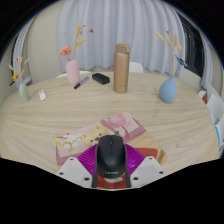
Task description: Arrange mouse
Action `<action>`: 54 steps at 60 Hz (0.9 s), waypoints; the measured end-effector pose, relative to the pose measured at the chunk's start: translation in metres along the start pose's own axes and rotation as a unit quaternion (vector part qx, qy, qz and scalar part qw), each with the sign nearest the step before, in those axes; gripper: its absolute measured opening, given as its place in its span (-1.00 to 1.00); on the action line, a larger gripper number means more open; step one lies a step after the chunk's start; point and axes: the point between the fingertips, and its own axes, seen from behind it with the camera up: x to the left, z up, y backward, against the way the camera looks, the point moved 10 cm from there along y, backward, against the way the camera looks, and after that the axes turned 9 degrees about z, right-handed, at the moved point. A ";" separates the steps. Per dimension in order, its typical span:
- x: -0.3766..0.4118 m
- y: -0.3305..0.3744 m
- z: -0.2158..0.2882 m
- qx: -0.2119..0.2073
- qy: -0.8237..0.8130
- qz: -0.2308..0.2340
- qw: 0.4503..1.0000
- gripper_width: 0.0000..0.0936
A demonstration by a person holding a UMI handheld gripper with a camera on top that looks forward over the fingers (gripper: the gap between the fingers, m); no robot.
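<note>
Claw (109,176) grips mouse (109,155) above pale wooden table (150,112).

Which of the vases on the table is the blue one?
The blue vase, beyond the fingers next to the tall brown cylinder. The pink vase stands on the cylinder's other side.

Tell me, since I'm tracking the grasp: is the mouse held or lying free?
Held: the black mouse sits between the gripper fingers, both pink pads pressing its sides.
</note>
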 end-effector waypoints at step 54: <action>0.215 0.176 -0.033 -0.015 -0.024 0.023 0.999 0.82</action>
